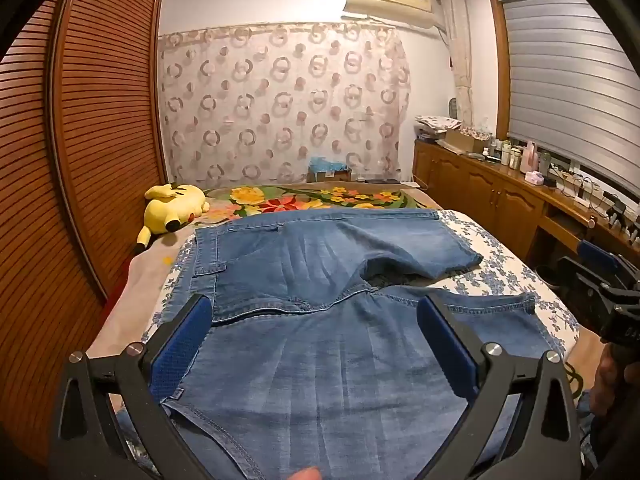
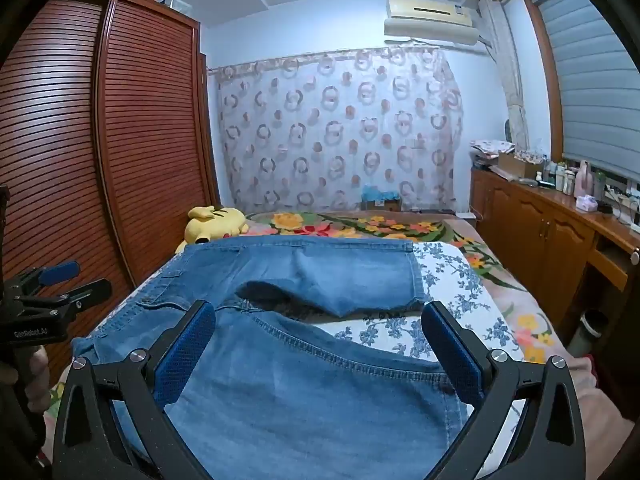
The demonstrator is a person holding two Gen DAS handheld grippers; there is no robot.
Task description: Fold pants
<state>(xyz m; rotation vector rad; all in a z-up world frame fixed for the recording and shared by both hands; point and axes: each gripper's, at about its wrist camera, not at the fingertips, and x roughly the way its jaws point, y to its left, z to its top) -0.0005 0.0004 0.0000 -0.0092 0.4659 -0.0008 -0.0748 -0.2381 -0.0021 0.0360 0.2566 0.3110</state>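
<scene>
Blue denim pants [image 1: 312,280] lie spread flat on the bed, waist to the left, both short legs pointing right. My left gripper [image 1: 316,312] hovers open over the near leg and waist area, its blue pads [image 1: 182,344] wide apart with denim below them. In the right wrist view the same pants [image 2: 304,360] fill the foreground, and my right gripper [image 2: 320,320] is open above the near leg's hem. The left gripper [image 2: 60,280] shows at that view's left edge, the right gripper [image 1: 596,272] at the other view's right edge. Neither grips the cloth.
The bed carries a blue-flowered white sheet [image 2: 452,280] and a bright floral blanket [image 1: 320,196]. A yellow plush toy [image 1: 176,208] lies by the slatted wardrobe [image 1: 100,140] on the left. Wooden cabinets [image 1: 492,196] with bottles line the right wall under the window.
</scene>
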